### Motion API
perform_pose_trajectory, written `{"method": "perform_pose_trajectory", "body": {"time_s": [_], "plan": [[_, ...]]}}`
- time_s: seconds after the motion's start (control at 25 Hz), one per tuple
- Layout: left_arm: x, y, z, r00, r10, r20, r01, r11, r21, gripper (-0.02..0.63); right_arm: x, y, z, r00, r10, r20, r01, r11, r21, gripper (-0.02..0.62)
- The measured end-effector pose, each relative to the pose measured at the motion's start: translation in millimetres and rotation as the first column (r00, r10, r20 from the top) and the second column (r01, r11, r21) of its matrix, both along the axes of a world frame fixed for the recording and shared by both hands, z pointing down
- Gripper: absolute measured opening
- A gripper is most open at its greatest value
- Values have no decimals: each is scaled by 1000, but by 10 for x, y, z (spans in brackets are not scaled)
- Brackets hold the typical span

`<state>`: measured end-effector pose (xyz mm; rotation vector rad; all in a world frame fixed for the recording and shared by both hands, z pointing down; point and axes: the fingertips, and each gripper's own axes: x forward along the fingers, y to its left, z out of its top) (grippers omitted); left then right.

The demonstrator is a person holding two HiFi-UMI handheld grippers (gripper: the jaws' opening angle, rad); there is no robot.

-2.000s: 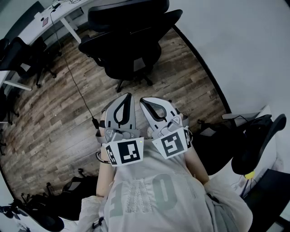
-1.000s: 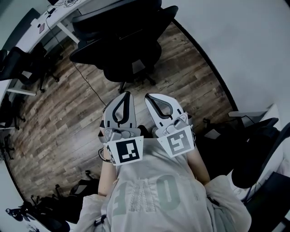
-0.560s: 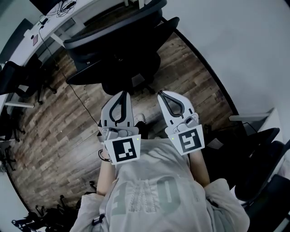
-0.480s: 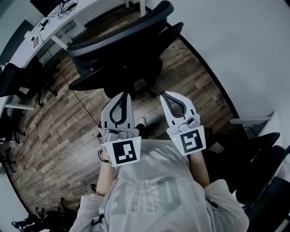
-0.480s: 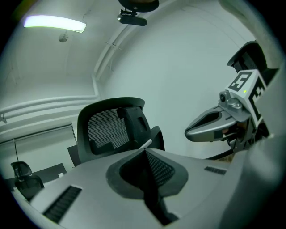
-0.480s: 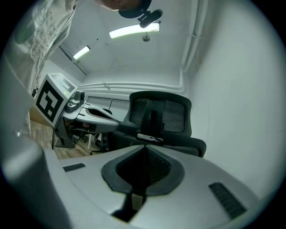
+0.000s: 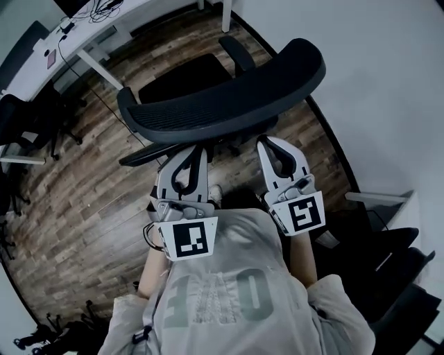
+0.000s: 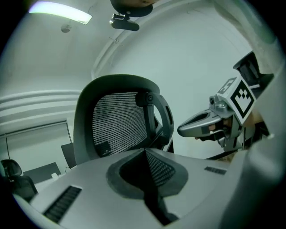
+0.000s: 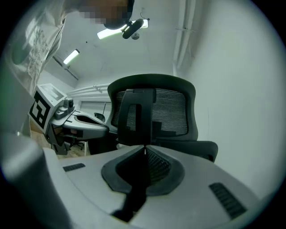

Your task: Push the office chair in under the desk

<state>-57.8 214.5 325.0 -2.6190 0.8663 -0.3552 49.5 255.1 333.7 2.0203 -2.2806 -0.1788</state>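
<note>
A black office chair stands in front of me, with its curved mesh backrest [image 7: 222,90] nearest and its seat [image 7: 184,76] beyond. The white desk [image 7: 104,21] runs along the top left. My left gripper [image 7: 196,150] and right gripper [image 7: 268,143] are both shut and hold nothing. Their tips sit just behind the backrest's lower edge; I cannot tell whether they touch it. The left gripper view has the backrest [image 8: 118,120] ahead of the shut gripper [image 8: 145,150], with the right gripper [image 8: 196,127] beside it. The right gripper view shows the backrest [image 9: 156,112] beyond the shut gripper [image 9: 144,146].
A white wall [image 7: 388,83] closes the right side. Other black chairs stand at the left [image 7: 28,111] and lower right [image 7: 395,277]. A white desk leg [image 7: 225,14] stands beyond the chair. Cables lie on the desk's far end [image 7: 97,8]. The floor [image 7: 76,194] is wood planks.
The chair's backrest has come from the top of the view to right in front of the grippers. The two grippers have spread apart and stayed shut.
</note>
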Motion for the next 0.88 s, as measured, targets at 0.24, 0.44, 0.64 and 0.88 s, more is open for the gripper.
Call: {"method": "perform_pose_trajectory", "body": {"time_s": [0.24,0.44,0.64,0.88], "plan": [[70,-83,-9,998,-62,28,61,998,17,17,197,-103,19,994,-79,75,79,997,-2,23],[112,-41,53,985,-166,37,166,986,-14,17,272,-73,57,974,-180,136,184,983,-16,23],[123,-59,64,975,-216,42,216,976,-1,17,273,-86,63,957,-251,142,257,966,-27,23],[53,-100,40,972,-226,61,227,974,-9,18,256,-113,31,930,-345,124,354,933,-58,23]]}}
